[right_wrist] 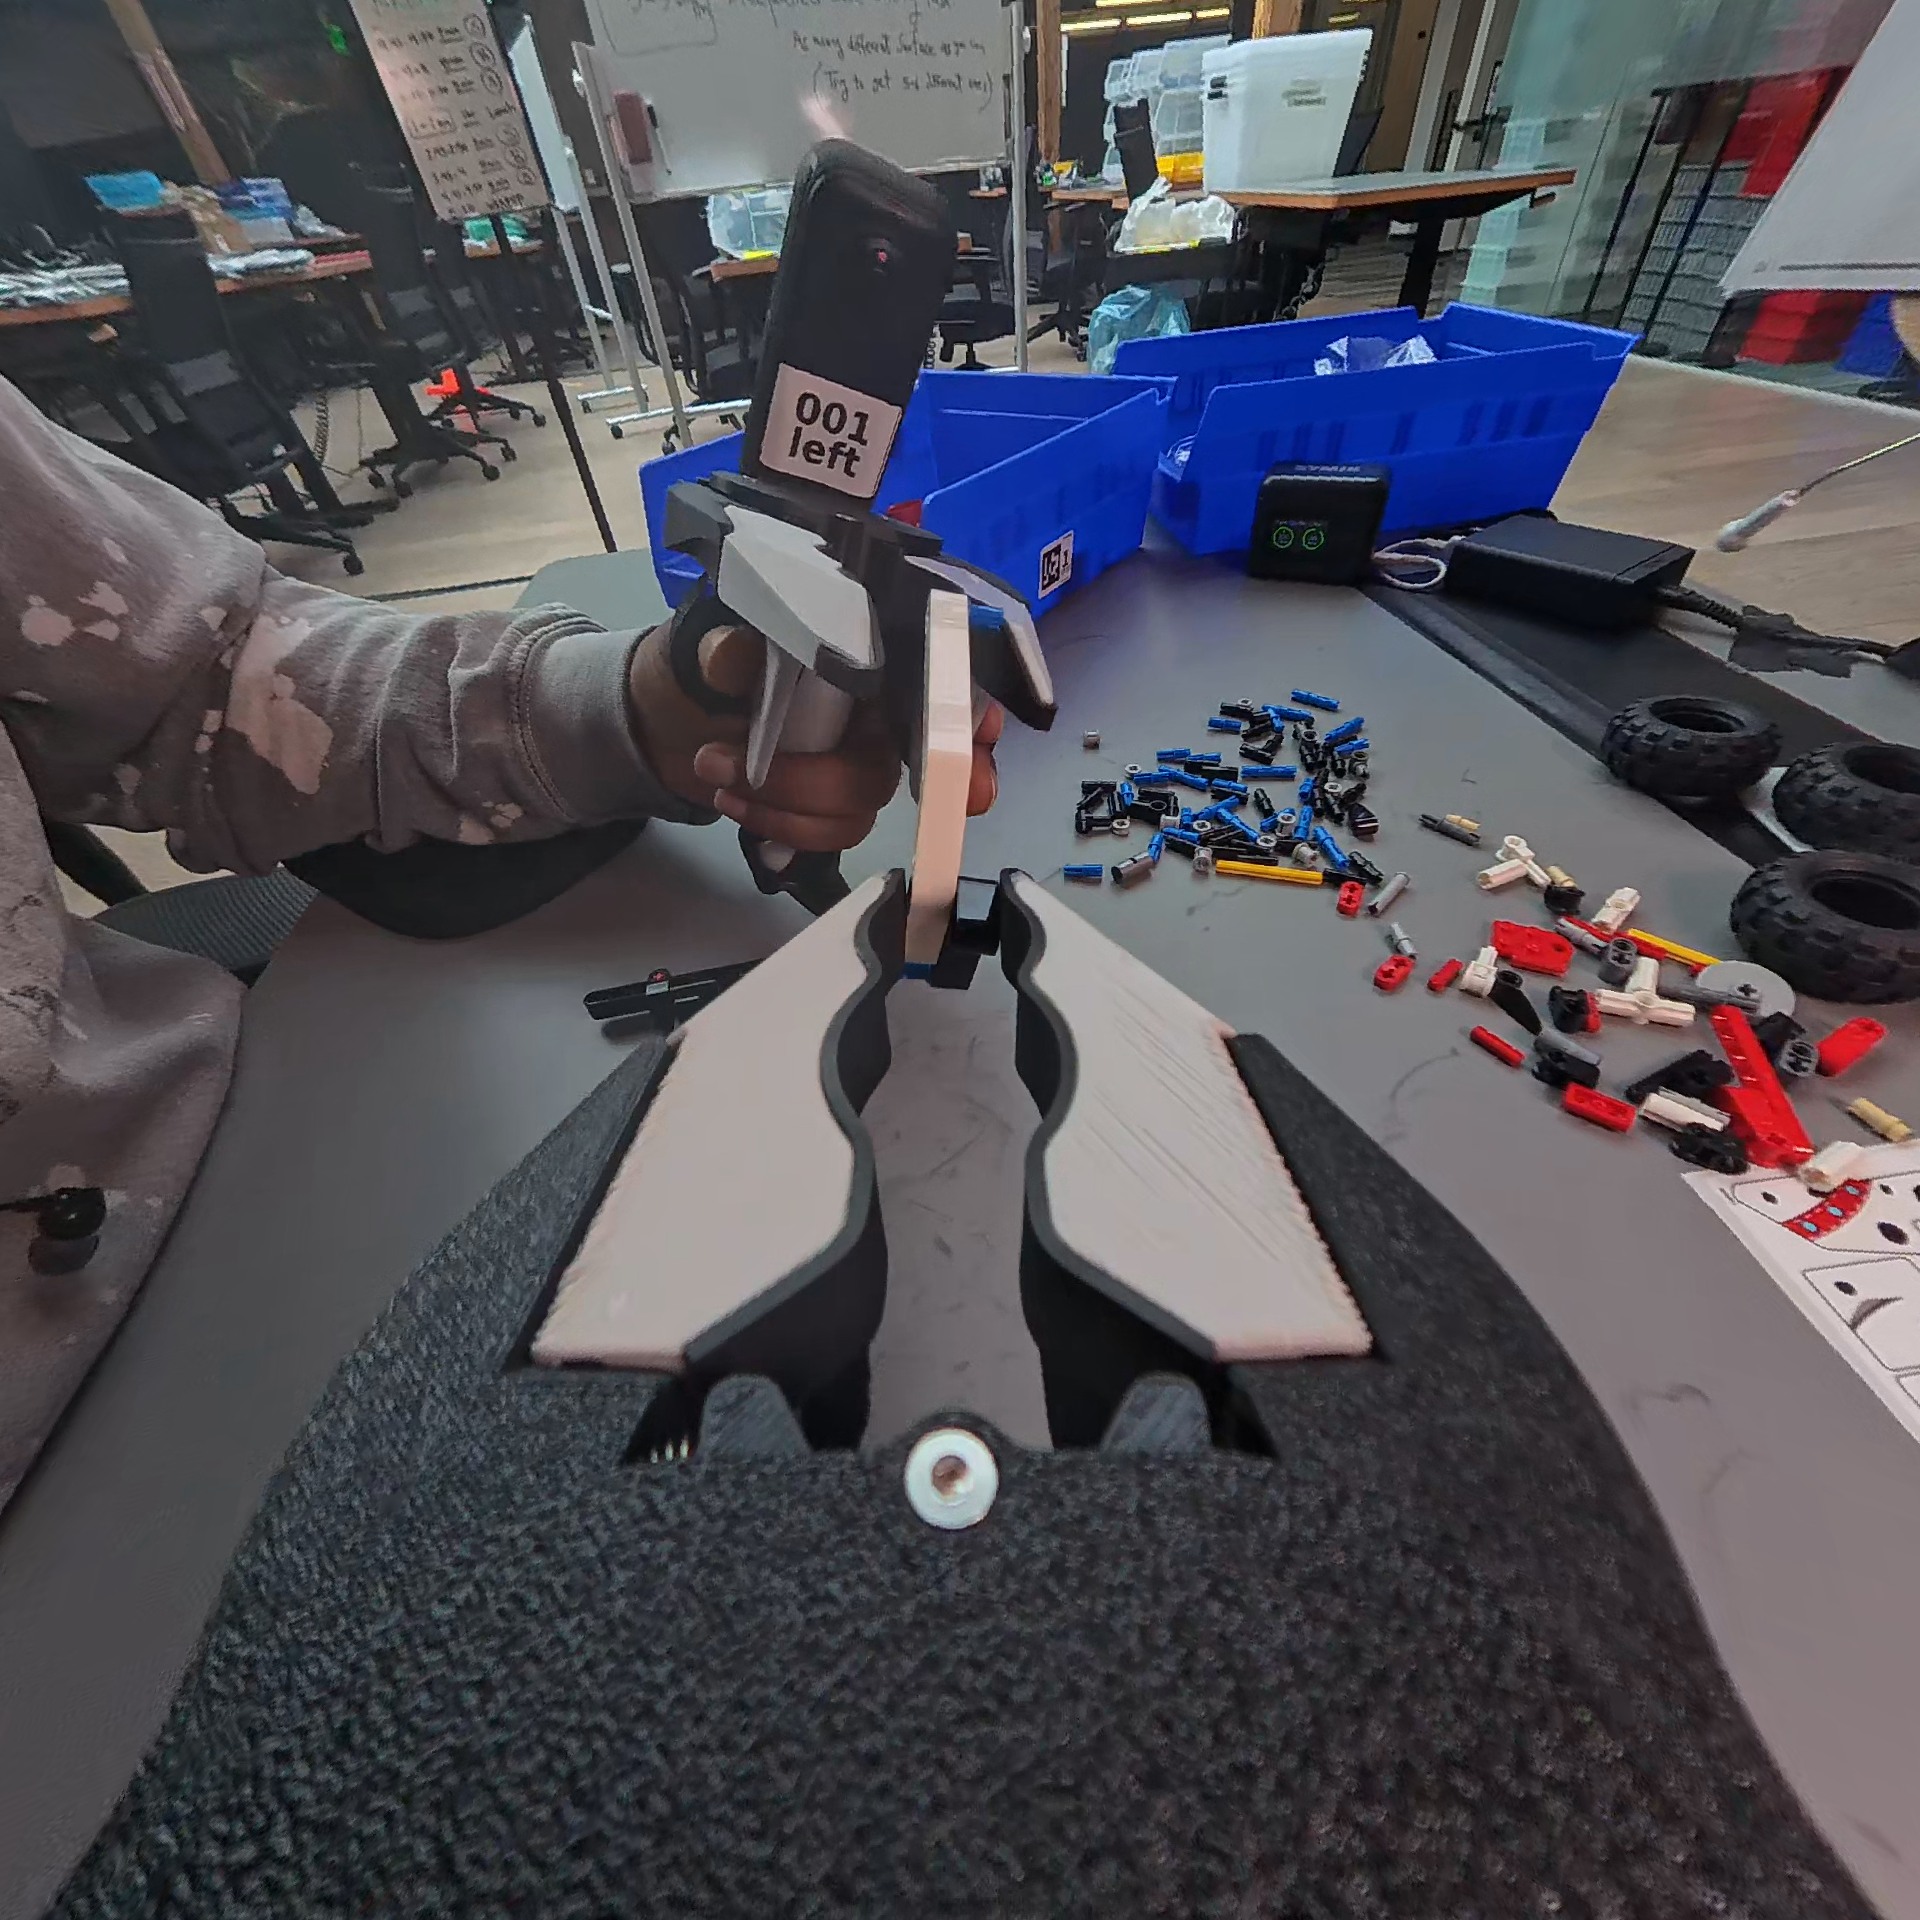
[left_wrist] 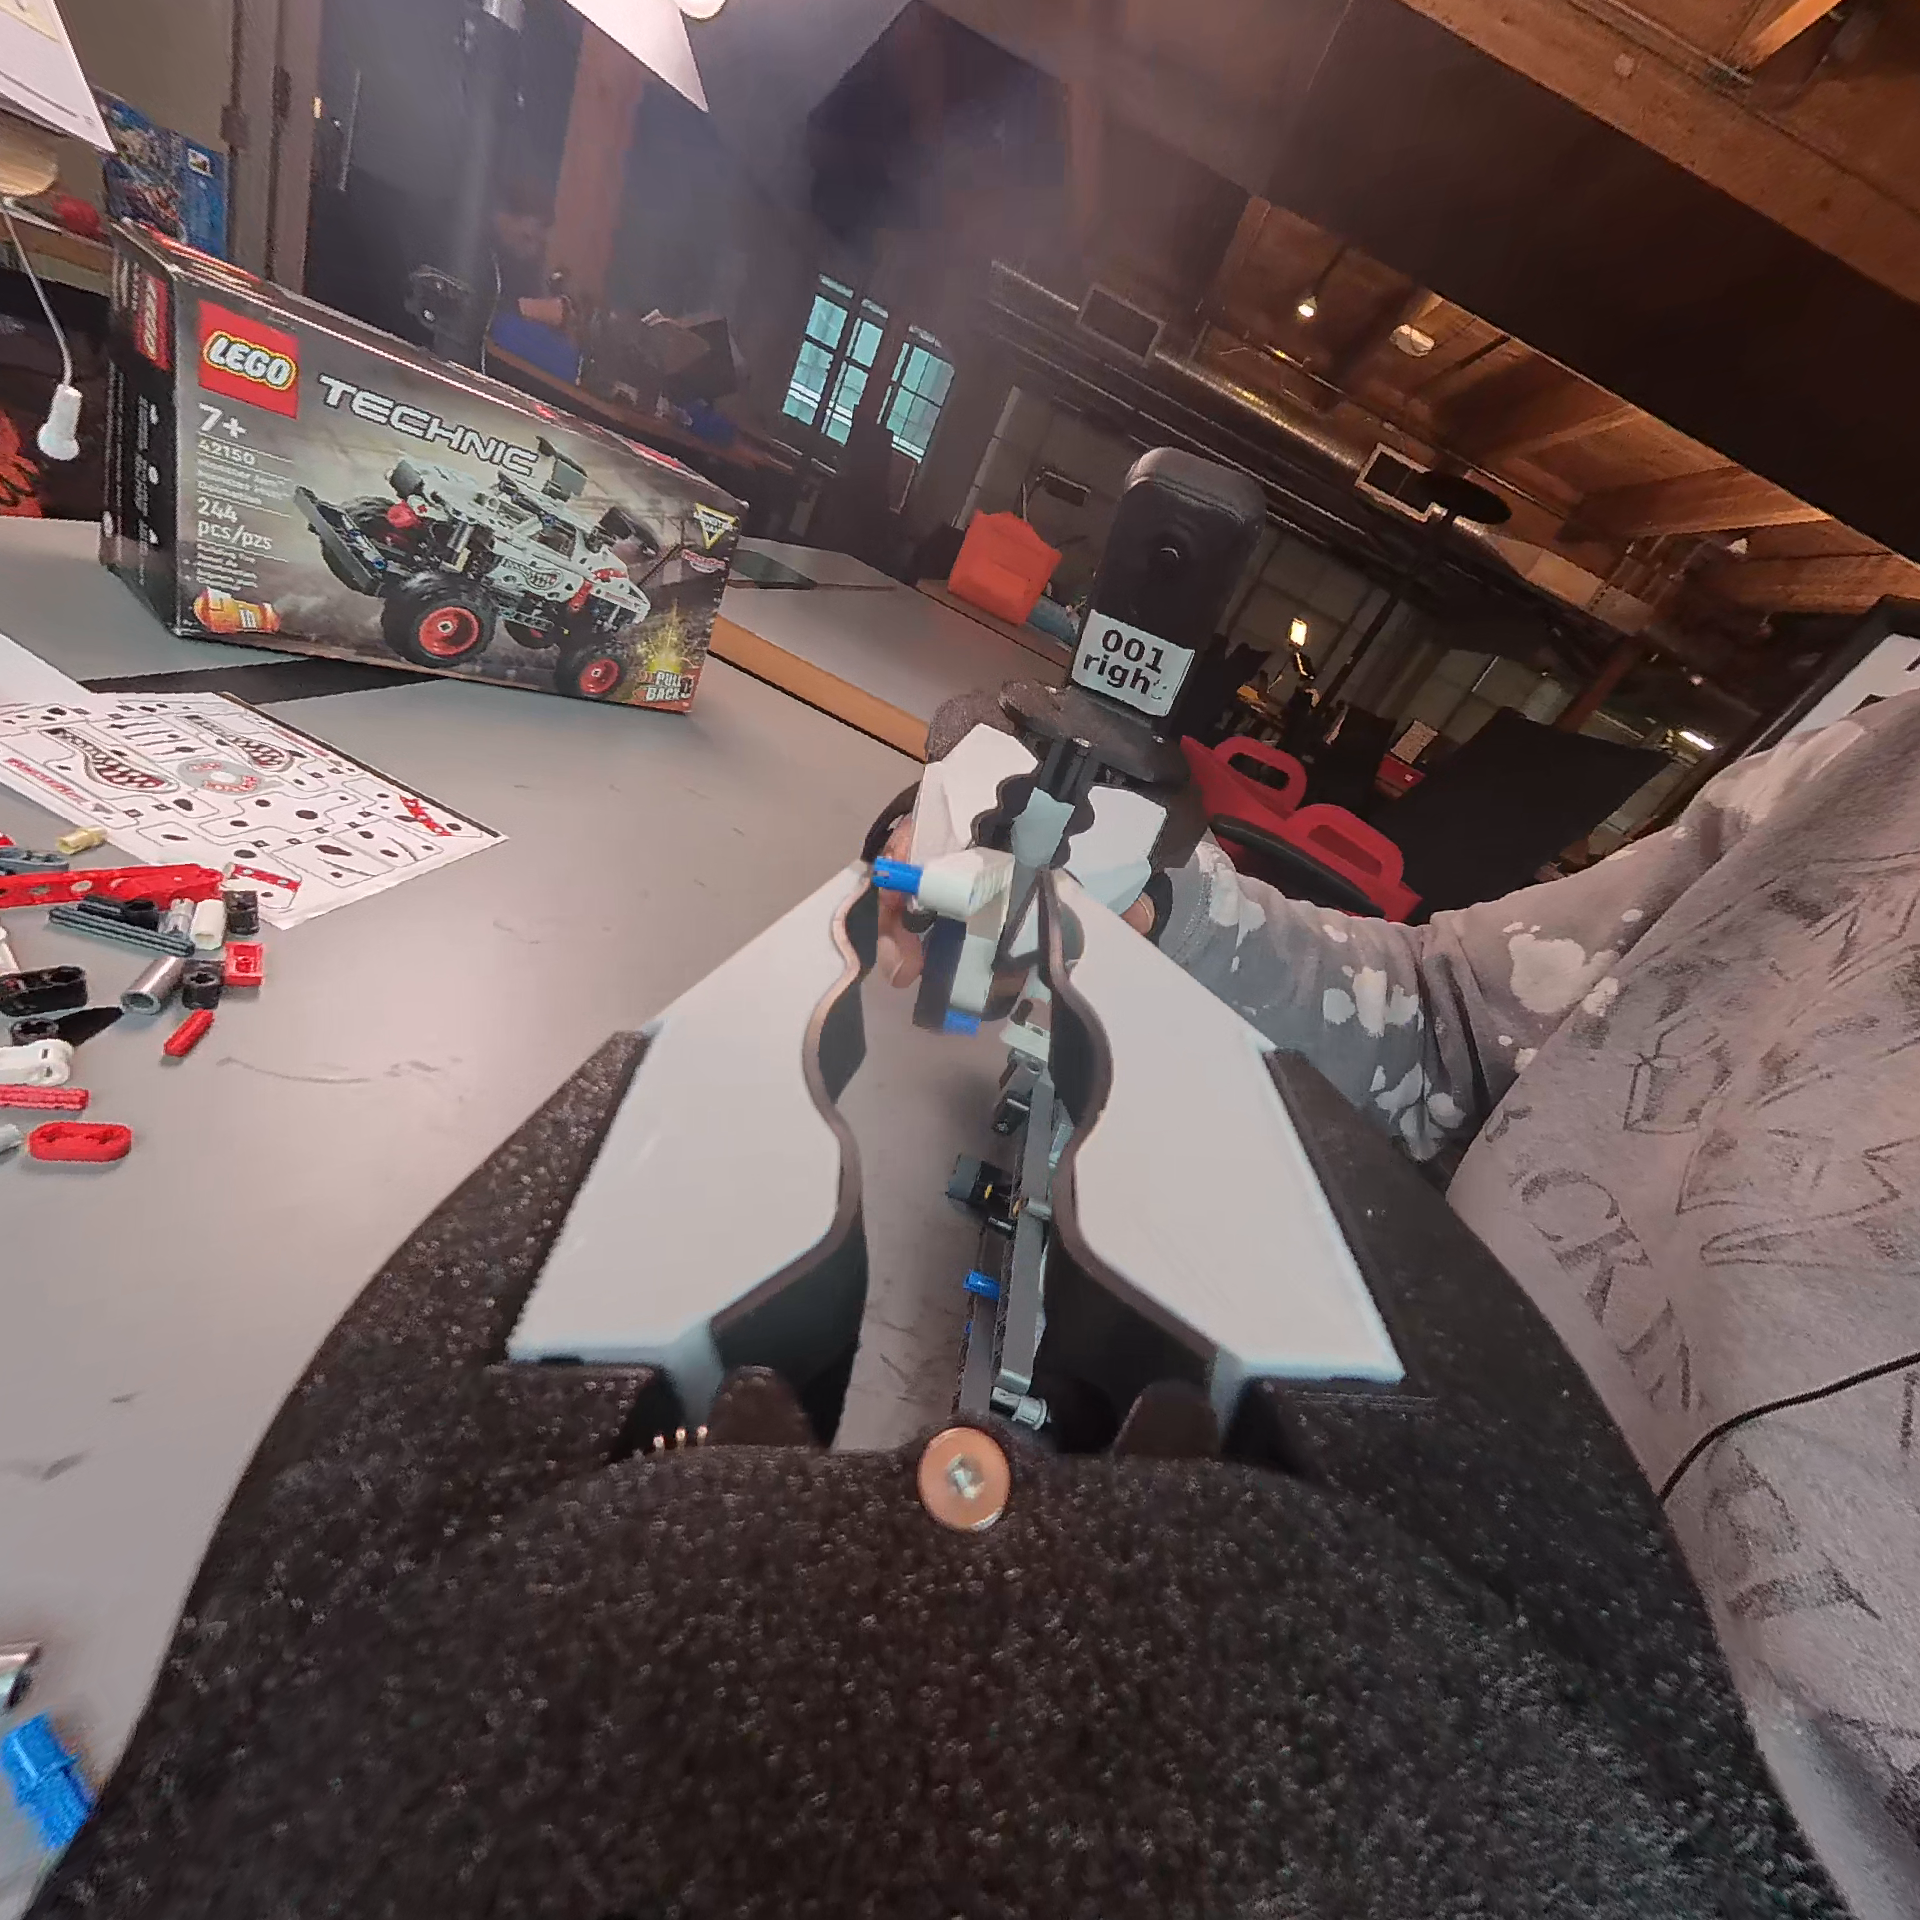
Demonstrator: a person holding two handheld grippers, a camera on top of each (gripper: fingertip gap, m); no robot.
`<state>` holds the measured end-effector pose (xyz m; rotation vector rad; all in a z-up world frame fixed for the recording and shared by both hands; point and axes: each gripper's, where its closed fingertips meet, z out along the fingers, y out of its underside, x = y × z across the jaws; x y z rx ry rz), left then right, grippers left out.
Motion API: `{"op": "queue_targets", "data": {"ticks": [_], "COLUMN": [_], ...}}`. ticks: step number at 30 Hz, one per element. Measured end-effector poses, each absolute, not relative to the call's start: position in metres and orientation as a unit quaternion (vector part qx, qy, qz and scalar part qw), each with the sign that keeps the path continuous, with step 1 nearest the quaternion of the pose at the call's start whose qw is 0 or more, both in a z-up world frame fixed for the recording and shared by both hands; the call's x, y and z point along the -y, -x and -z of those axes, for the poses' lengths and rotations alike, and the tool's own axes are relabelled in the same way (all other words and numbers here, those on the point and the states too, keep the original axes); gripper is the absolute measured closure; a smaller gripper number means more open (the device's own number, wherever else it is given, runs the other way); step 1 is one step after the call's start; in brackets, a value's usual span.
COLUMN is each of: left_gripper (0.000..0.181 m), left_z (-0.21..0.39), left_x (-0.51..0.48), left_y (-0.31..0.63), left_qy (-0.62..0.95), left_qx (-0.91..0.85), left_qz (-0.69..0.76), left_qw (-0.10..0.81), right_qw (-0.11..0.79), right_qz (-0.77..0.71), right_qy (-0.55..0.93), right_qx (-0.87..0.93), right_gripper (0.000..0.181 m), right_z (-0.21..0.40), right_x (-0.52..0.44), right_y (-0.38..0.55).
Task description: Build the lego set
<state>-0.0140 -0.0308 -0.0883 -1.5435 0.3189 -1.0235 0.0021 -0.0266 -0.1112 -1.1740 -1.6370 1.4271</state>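
1. We locate the lego assembly (left_wrist: 966, 977) at the centre of the left wrist view, raised above the grey table (left_wrist: 582, 1039). It comprises a white block, a blue pin projecting toward the left of the frame, and a long grey beam running down toward the camera.
2. We find the right gripper (right_wrist: 953, 896) clenched on the assembly. In the right wrist view its fingertips close on a black element at frame centre, with a blue edge just below.
3. We see the left gripper (left_wrist: 956, 914) bracketing the assembly. The grey beam lies along the finger at the right of the frame, and a gap shows on the other side. We cannot tell whether this tool is gripping or released, since the contact area is poorly exposed.
4. We note that each tool is held by a hand in a grey mottled sleeve (right_wrist: 343, 696).
5. We record the lego box (left_wrist: 416, 499) standing in the upper left of the left wrist view, with the sticker sheet (left_wrist: 239, 800) flat below it.
6. We record loose red, black and white parts (left_wrist: 125, 956) at the left edge of that frame.
7. In the right wrist view, a pile of blue and black pins (right_wrist: 1236, 790) lies right of centre. More red and white parts (right_wrist: 1621, 1018) lie farther right.
8. Three black tyres (right_wrist: 1829, 925) sit at the right edge, and blue bins (right_wrist: 1351, 416) stand behind.
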Motion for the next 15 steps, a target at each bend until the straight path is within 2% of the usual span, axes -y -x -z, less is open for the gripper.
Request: {"op": "queue_targets", "data": {"ticks": [3,15], "left_gripper": [0.170,0.174], "left_z": [0.0895,0.0823], "left_x": [0.0341,0.0367], "left_y": [0.0082,0.0077], "left_qy": [0.666,0.650], "left_qx": [-0.158,-0.156], "left_qz": [0.432,0.449], "left_qw": [0.588,0.593], "right_qw": [0.326,0.328], "right_qz": [-0.540,-0.563], "right_qy": [0.446,0.446], "right_qx": [0.635,0.613], "right_gripper": [0.165,0.163], "right_z": [0.1141,0.1071], "right_x": [0.0301,0.0283], "right_y": [-0.0018,-0.0008]}}
